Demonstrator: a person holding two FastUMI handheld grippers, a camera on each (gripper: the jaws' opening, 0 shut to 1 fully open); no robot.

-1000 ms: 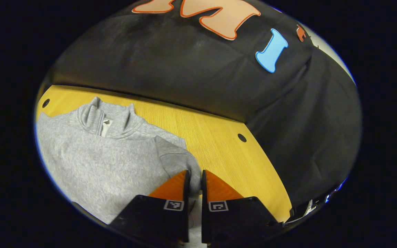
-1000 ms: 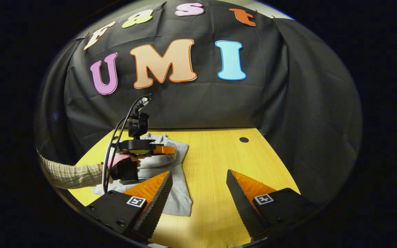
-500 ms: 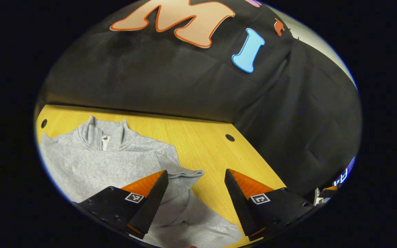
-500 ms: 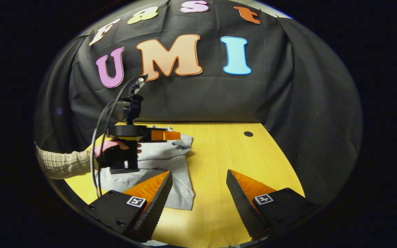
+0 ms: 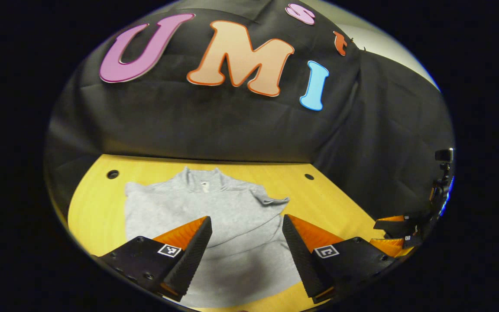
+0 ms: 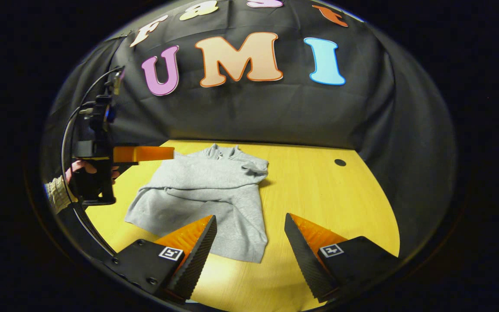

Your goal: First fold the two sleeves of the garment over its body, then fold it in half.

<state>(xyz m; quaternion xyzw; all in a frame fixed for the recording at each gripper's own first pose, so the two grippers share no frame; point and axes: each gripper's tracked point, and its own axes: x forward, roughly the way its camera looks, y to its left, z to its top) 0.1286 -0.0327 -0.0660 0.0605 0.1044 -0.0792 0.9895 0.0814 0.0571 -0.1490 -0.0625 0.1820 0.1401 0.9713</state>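
Left gripper view: your left tongs (image 5: pixel 247 225) hang spread wide over the grey garment (image 5: pixel 215 216), gripping nothing. It lies flat on the yellow bench (image 5: pixel 98 208), collar toward the cloth wall.
Sleeve, same view: one sleeve (image 5: pixel 271 200) lies folded in over the body, its cuff puckered near the shoulder.
Right gripper view: your right tongs (image 6: pixel 249 229) gape just as wide, empty, above the garment's near hem (image 6: pixel 241 251). Your other tongs (image 6: pixel 143 153) hang off to the side, held by a hand (image 6: pixel 85 170).
Progress: both sleeves look folded in, judging by the compact shape.
Remaining: the fold in half; the hem is not yet lifted.
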